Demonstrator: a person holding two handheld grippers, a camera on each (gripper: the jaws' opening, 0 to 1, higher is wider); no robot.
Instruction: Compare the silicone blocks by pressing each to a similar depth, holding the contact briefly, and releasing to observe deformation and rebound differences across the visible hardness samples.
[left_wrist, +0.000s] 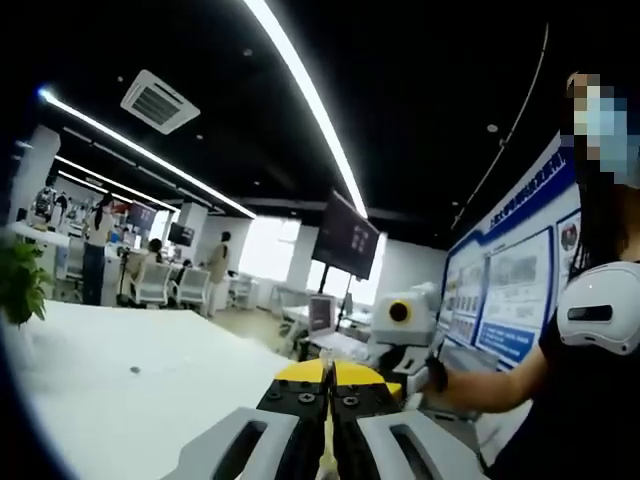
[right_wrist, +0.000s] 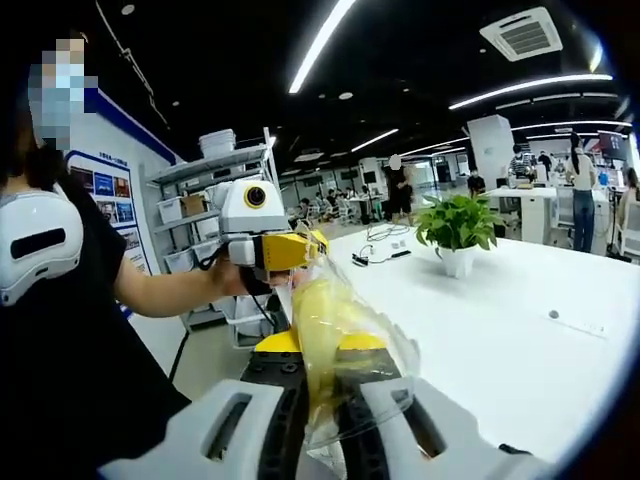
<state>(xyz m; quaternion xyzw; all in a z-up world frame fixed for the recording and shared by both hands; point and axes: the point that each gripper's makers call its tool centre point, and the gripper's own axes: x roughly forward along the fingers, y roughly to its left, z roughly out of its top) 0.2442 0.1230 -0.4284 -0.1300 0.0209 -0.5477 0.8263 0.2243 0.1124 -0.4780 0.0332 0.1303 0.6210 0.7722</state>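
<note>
White desk surface runs broad and bare to its far edge, one potted plant standing well back. Right gripper jaws are closed on one clear plastic bag holding a yellow block. Left gripper jaws are closed together, holding nothing, above the desk.

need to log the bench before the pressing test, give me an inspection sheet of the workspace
surface: white table
job's things: clear bag with something yellow inside; loose blocks: nothing seen
clutter: potted plant, small flat item
grippers: right gripper jaws shut on the bag; left gripper jaws shut, at the bag's top
cables: loose cables on the table
surroundings: shelf with bins, wall posters, hanging screen, people at far desks
</note>
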